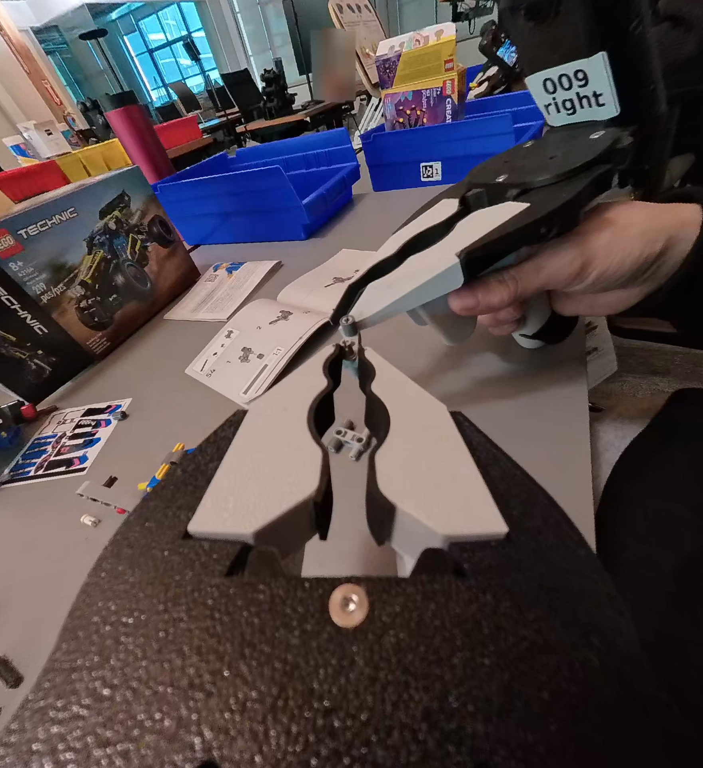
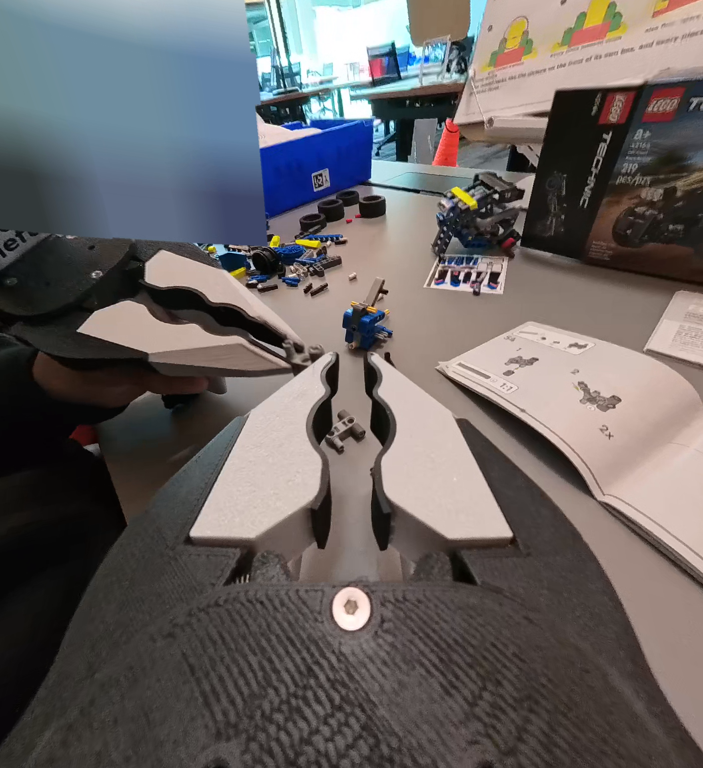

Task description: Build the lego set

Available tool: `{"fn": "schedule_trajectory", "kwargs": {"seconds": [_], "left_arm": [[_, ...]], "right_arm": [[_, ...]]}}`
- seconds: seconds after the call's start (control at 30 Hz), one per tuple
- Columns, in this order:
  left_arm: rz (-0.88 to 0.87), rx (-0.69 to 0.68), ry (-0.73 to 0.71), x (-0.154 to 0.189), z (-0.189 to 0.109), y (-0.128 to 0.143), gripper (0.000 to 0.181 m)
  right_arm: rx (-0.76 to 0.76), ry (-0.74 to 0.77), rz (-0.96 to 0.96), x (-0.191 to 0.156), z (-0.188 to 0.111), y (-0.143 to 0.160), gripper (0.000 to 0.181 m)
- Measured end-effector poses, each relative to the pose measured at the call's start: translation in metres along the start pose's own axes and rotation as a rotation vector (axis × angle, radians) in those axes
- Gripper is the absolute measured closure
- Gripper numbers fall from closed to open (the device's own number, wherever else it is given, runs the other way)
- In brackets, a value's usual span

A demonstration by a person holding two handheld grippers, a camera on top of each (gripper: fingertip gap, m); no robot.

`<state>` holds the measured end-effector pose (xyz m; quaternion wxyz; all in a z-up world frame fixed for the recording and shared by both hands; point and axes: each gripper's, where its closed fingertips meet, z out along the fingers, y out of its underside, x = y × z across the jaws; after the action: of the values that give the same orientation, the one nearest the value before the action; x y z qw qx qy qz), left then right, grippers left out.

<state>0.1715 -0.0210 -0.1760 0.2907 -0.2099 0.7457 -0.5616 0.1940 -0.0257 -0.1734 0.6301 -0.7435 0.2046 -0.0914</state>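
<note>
My left gripper [image 1: 347, 353] is shut on a small grey Technic piece [image 1: 349, 328] and holds it above the table. In the right wrist view this gripper [image 2: 289, 357] comes in from the left with the grey piece [image 2: 300, 353] sticking out of its tips. My right gripper [image 2: 352, 358] is open with nothing between its fingertips. Its left fingertip stands right next to the held piece. In the left wrist view the right gripper [image 1: 341, 313] reaches in from the right, its tips at the top of the piece. A second grey connector [image 2: 343, 430] lies on the table below both grippers.
A blue sub-assembly [image 2: 366, 326] stands just beyond the grippers. An open instruction booklet [image 2: 570, 415] lies to the right, loose parts [image 2: 291, 257] and tyres [image 2: 341, 205] farther back. A partly built car [image 2: 478, 216], set box [image 2: 640, 178], sticker sheet [image 1: 67, 440] and blue bins [image 1: 258, 187] surround them. Left and right tips are no more than a few centimetres apart.
</note>
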Motion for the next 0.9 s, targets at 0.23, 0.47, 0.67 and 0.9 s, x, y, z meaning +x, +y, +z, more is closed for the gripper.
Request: {"fn": "schedule_trajectory", "kwargs": {"seconds": [0.23, 0.47, 0.67, 0.9], "left_arm": [[0.039, -0.042, -0.051, -0.005, 0.001, 0.004, 0.177], [0.134, -0.077, -0.144, -0.007, 0.002, 0.002, 0.177], [0.128, -0.102, -0.206, -0.01, 0.001, 0.002, 0.177], [0.04, -0.131, -0.153, -0.015, -0.001, 0.009, 0.17]], "right_arm": [[0.015, -0.019, -0.005, -0.008, 0.004, -0.002, 0.164], [0.003, 0.053, -0.025, -0.01, 0.011, 0.0, 0.175], [0.012, 0.099, -0.054, -0.01, 0.013, -0.002, 0.175], [-0.034, 0.062, -0.109, 0.006, 0.006, 0.003, 0.175]]}}
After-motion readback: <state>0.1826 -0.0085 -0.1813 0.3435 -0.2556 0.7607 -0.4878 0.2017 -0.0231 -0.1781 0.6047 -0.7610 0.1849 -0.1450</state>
